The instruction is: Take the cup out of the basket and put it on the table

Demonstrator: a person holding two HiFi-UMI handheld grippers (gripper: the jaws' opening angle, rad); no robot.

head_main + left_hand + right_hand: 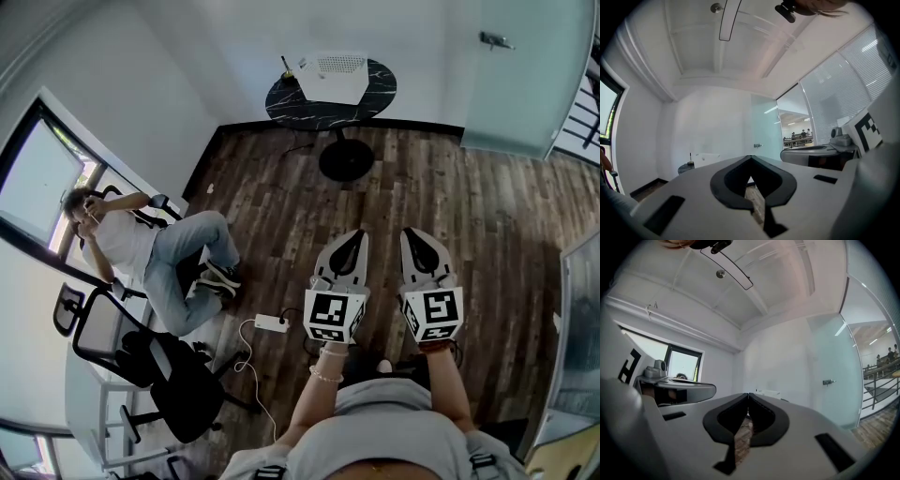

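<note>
The left gripper [751,158] has its jaws pressed together, tips meeting, with nothing gripped. Only wooden floor [756,202] shows through the slot behind the tips. The right gripper [748,394] is in the same condition, with jaws together and empty. In the head view both units are held side by side, close but not touching, pointing level and away from the person. Each carries its marker cube [334,315] at the rear. Ahead, well apart from both grippers, a round black table [375,98] stands near the far wall. A white basket [334,73] sits on that table top; the cup cannot be made out at this distance. To the left is a seated person [141,248]. A white power strip [271,323] lies on the floor near the left gripper.
</note>
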